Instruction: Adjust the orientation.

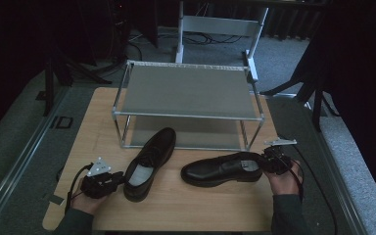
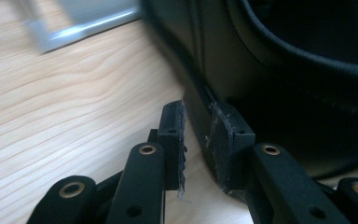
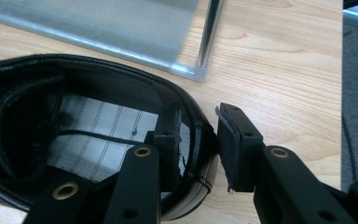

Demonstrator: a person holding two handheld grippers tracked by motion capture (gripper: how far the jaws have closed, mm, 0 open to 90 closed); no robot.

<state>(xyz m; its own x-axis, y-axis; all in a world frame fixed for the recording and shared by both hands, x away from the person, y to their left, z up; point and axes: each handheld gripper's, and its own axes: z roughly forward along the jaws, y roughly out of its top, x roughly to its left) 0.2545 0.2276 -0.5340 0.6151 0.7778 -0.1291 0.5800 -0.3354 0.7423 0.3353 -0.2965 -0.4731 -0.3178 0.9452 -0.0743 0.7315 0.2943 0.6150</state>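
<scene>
- Where the high view looks down on the wooden table (image 1: 176,205), two black shoes lie in front of a two-tier metal shoe rack (image 1: 188,105): the left shoe (image 1: 149,164) slants with its toe toward the rack's lower shelf, and the right shoe (image 1: 221,169) lies crosswise with its toe pointing left.
- In that same view the left gripper (image 1: 116,178) sits just beside the heel end of the left shoe, held by the person's left hand (image 1: 85,196); the right gripper (image 1: 267,162) meets the heel of the right shoe, with the right hand (image 1: 285,177) behind it.
- In the left gripper view the two black jaws stand a little apart beside the left shoe (image 2: 270,79). The right-hand jaw lies against the shoe's sole edge, the left-hand jaw stands over bare table (image 2: 65,116), and nothing is pinched between them, so this claw is open. A corner of the rack (image 2: 79,23) shows, blurred, at the top.
- In the right gripper view the jaws straddle the heel wall of the right shoe (image 3: 74,88): one jaw is inside, over the pale striped insole (image 3: 98,135), the other outside with a visible gap to the leather. The pads do not press, so this claw is open around the heel. A rack post (image 3: 209,32) stands behind on the table (image 3: 279,70).
</scene>
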